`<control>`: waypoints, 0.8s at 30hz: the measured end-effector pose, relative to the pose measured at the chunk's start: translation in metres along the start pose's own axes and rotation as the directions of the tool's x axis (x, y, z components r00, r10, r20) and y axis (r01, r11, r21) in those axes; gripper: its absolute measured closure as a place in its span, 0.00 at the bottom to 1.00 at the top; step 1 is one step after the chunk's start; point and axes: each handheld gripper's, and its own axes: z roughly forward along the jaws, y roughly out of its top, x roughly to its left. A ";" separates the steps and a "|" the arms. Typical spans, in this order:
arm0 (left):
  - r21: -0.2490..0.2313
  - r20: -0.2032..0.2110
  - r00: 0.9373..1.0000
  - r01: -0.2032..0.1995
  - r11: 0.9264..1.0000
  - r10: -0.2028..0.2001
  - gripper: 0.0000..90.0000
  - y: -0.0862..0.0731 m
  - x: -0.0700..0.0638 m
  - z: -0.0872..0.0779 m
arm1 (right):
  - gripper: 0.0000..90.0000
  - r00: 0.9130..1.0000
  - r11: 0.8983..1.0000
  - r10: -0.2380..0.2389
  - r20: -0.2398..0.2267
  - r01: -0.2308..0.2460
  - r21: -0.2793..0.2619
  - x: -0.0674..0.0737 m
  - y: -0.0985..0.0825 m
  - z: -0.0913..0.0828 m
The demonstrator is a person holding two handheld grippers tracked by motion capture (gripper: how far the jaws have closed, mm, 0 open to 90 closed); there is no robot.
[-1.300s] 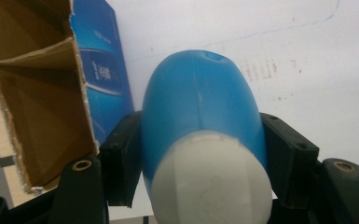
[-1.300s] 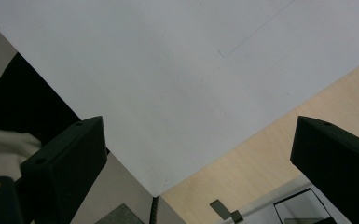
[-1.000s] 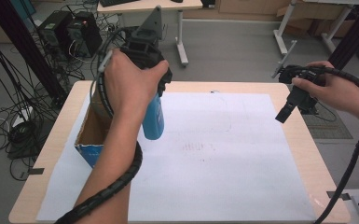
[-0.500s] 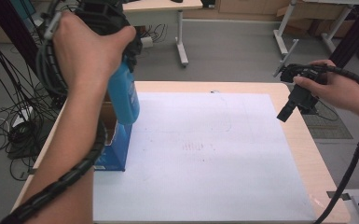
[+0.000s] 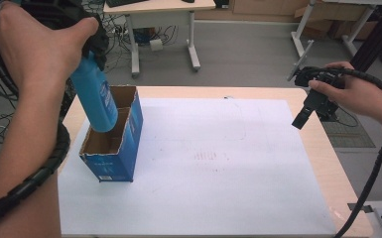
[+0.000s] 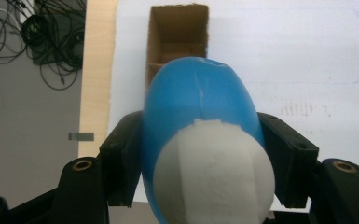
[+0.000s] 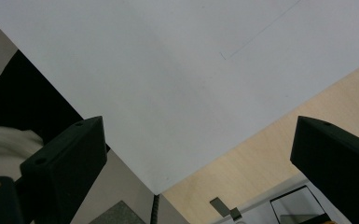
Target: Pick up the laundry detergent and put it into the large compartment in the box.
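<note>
gripping a glossy blue bottle [image 5: 97, 97] with white cap, left gripper [image 6: 200, 154] jaws clamped, right gripper [image 7: 200, 154] jaws open

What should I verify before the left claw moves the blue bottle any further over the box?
1. Left claw shut on the blue plastic bottle with the white cap: ok.
2. Bottle base clear of the box rim: cannot tell.
3. Open blue cardboard box upright on the white paper sheet: ok.
4. Right claw open, holding nothing: ok.
5. Right claw far from the box: ok.
</note>
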 end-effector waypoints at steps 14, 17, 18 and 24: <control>0.032 0.007 1.000 0.021 0.999 -0.021 0.42 0.010 0.016 0.032 | 0.04 1.000 1.000 0.000 0.007 0.000 0.022 0.001 0.008 0.004; 0.032 0.015 1.000 0.023 0.999 -0.024 0.42 0.012 0.019 0.038 | 0.04 1.000 1.000 0.004 0.006 -0.004 0.026 0.002 0.010 0.006; 0.030 0.015 1.000 0.023 0.999 -0.024 0.42 0.012 0.019 0.041 | 0.04 1.000 1.000 0.005 0.007 -0.005 0.029 0.002 0.010 0.006; 0.045 0.008 1.000 0.022 0.999 -0.023 0.42 0.015 0.018 0.055 | 0.04 1.000 1.000 0.008 0.011 -0.008 0.029 0.003 0.010 0.008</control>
